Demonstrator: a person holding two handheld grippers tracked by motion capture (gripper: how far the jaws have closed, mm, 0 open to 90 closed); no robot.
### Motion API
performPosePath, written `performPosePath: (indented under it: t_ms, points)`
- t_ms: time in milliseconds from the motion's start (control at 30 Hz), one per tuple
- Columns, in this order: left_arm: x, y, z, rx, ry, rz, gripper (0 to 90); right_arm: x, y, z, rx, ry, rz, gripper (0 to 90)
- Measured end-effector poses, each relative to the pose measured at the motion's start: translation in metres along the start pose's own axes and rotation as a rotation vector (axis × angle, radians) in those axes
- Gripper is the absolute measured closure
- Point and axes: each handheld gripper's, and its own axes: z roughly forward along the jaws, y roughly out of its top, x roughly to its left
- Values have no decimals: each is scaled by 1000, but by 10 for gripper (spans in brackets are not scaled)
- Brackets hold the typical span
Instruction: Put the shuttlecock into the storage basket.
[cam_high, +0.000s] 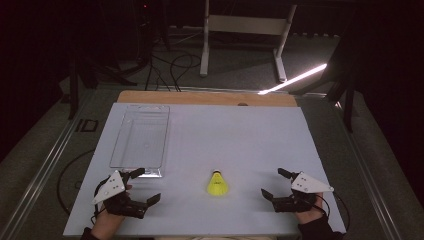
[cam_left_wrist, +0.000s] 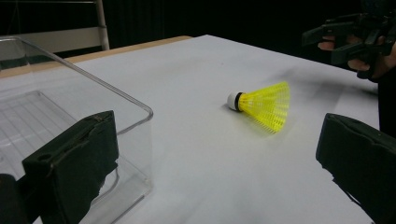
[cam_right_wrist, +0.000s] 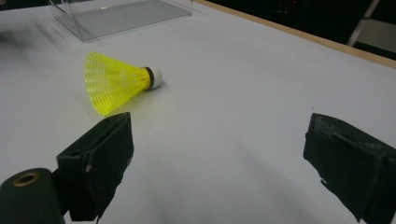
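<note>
A yellow shuttlecock (cam_high: 217, 184) lies on its side near the front of the white table top (cam_high: 235, 135), its white cork pointing away from me. My left gripper (cam_high: 148, 185) rests to its left, open and holding nothing. At about the same distance to its right, my right gripper (cam_high: 272, 182) is also open and empty. In the left gripper view the shuttlecock (cam_left_wrist: 264, 105) lies ahead, right of centre, beyond the wide-apart jaws (cam_left_wrist: 215, 172). The right gripper view has the shuttlecock (cam_right_wrist: 116, 81) ahead at the left, just past the left jaw of my gripper (cam_right_wrist: 224, 163).
A clear plastic tray (cam_high: 140, 140), empty, stands on the left half of the table, its near end just beyond my left gripper; its corner (cam_left_wrist: 116, 93) is close to the left jaw. A wooden strip (cam_high: 205, 97) runs along the far edge. Beyond are a dark floor, cables and a metal frame.
</note>
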Motion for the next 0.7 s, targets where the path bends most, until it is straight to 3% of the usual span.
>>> performPosePath:
  t_ms: [700]
  points:
    - [0,3,1,6,-13,-19,0,1,2,-1,4,-20,-4,85]
